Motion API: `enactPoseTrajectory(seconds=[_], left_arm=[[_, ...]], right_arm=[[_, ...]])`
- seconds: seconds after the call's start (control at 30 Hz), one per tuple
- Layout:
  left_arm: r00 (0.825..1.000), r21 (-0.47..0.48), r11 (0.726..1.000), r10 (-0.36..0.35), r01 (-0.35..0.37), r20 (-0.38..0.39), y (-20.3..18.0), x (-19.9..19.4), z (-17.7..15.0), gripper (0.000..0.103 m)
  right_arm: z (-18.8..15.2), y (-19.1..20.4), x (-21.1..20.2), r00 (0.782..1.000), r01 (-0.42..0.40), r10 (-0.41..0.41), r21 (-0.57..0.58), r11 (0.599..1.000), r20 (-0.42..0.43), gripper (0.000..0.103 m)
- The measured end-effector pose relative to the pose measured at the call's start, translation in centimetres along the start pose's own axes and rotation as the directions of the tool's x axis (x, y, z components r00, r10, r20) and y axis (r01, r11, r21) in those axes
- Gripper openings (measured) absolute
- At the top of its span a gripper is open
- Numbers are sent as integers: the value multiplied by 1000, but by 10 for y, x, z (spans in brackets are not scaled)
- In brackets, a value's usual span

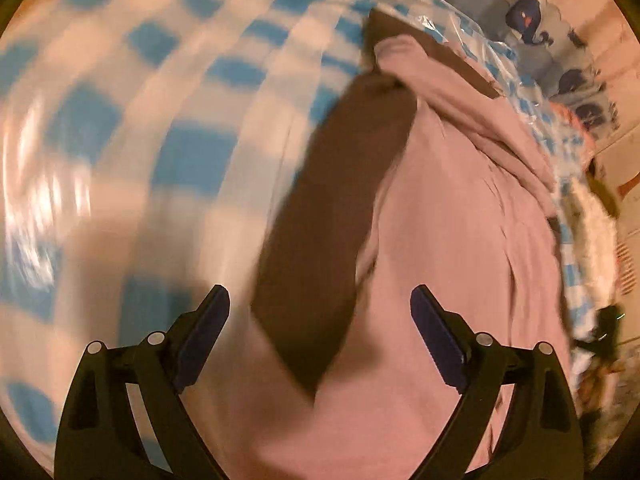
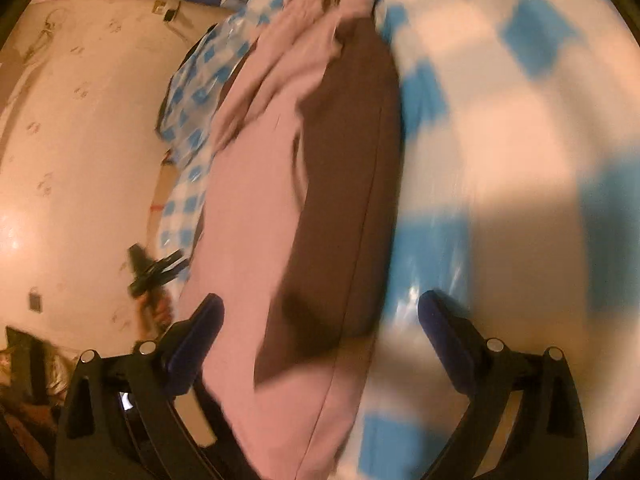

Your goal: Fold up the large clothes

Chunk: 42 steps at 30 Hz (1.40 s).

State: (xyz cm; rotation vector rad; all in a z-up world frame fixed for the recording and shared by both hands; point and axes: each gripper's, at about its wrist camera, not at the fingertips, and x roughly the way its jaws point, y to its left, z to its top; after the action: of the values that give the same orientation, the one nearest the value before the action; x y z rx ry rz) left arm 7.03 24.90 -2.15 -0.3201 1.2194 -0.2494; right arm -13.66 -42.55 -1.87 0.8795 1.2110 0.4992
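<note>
A large pink garment point(image 1: 460, 240) with a brown panel point(image 1: 332, 216) lies partly folded on a blue-and-white checked plastic sheet point(image 1: 160, 128). My left gripper point(image 1: 320, 320) is open and empty, just above the brown panel's near end. In the right wrist view the same garment point(image 2: 248, 208) and its brown panel point(image 2: 344, 184) lie along the sheet point(image 2: 520, 120). My right gripper point(image 2: 320, 324) is open and empty over the brown panel's near corner. Both views are motion-blurred.
A whale-print cloth point(image 1: 528, 20) lies at the far edge of the sheet. The pale floor point(image 2: 80, 160) lies left of the sheet in the right wrist view, with the other hand-held gripper point(image 2: 154, 272) over it. Clutter sits at the right edge point(image 1: 600, 340).
</note>
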Motion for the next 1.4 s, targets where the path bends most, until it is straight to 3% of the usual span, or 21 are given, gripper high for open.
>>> enactPoseTrajectory(seconds=[0.07, 0.2, 0.23, 0.3, 0.37, 0.43, 0.47, 0.53, 0.57, 0.6, 0.7, 0.8, 0.9, 1.03, 1.13, 1.23, 1.33, 1.37, 1.4], left_arm=[[999, -13, 1000, -23, 22, -45, 5, 6, -20, 88], [996, 27, 998, 62, -60, -62, 7, 10, -33, 88], [997, 21, 998, 56, -55, -58, 8, 7, -34, 88], [996, -8, 999, -42, 42, -80, 13, 7, -37, 88], [996, 43, 999, -24, 28, -89, 3, 10, -43, 88], [996, 88, 996, 0, 8, -87, -11, 10, -49, 79], [997, 104, 995, 14, -6, -82, -17, 8, -51, 67], [998, 110, 994, 11, -4, -64, -21, -1, -53, 41], [998, 103, 995, 4, 2, -59, -22, -6, -52, 29], [999, 98, 995, -12, 16, -43, -24, -12, -52, 22], [1000, 108, 994, -15, 17, -19, -36, -22, -54, 14], [1000, 110, 994, -27, 27, 4, -39, -35, -57, 11], [994, 89, 991, -100, 97, 36, -48, -60, -62, 11], [980, 142, 975, -183, 170, 79, -79, -108, -83, 11], [968, 205, 955, -235, 213, 88, -105, -145, -119, 11], [963, 272, 932, -264, 240, 58, -120, -173, -175, 11], [961, 368, 888, -266, 276, -80, -120, -170, -231, 18], [959, 401, 873, -227, 276, -168, -117, -159, -253, 24], [965, 409, 879, -182, 246, -189, -112, -152, -262, 27]], right_arm=[[-21, 6, 4, 1000, -17, 16, -17, 1000, -14, 94], [-40, 19, 14, 992, -90, 91, 5, 996, -83, 94], [-44, 24, 19, 989, -100, 100, 0, 995, -110, 95], [-45, 30, 30, 987, -92, 90, -5, 996, -131, 96], [-45, 34, 36, 987, -101, 99, -12, 995, -129, 96], [-43, 38, 36, 985, -147, 145, -13, 989, -96, 96], [-42, 39, 34, 984, -157, 155, -24, 987, -84, 92], [-44, 45, 34, 988, -143, 139, -59, 988, -72, 73], [-45, 47, 32, 991, -126, 123, -69, 990, -57, 42], [-45, 46, 29, 993, -112, 111, -60, 992, -30, 30], [-46, 40, 19, 988, -152, 153, -44, 987, 26, 24], [-50, 43, 16, 980, -182, 185, -47, 982, 68, 22], [-53, 51, -5, 960, -242, 248, -64, 968, 133, 19], [-60, 72, -59, 924, -294, 317, -129, 947, 217, 18], [-77, 82, -112, 902, -305, 345, -182, 935, 260, 17], [-104, 80, -145, 905, -272, 320, -199, 942, 280, 17], [-137, 57, -168, 921, -227, 266, -162, 960, 284, 17], [-147, 43, -169, 933, -214, 241, -128, 968, 267, 19], [-155, 26, -166, 951, -200, 217, -99, 975, 218, 26]])
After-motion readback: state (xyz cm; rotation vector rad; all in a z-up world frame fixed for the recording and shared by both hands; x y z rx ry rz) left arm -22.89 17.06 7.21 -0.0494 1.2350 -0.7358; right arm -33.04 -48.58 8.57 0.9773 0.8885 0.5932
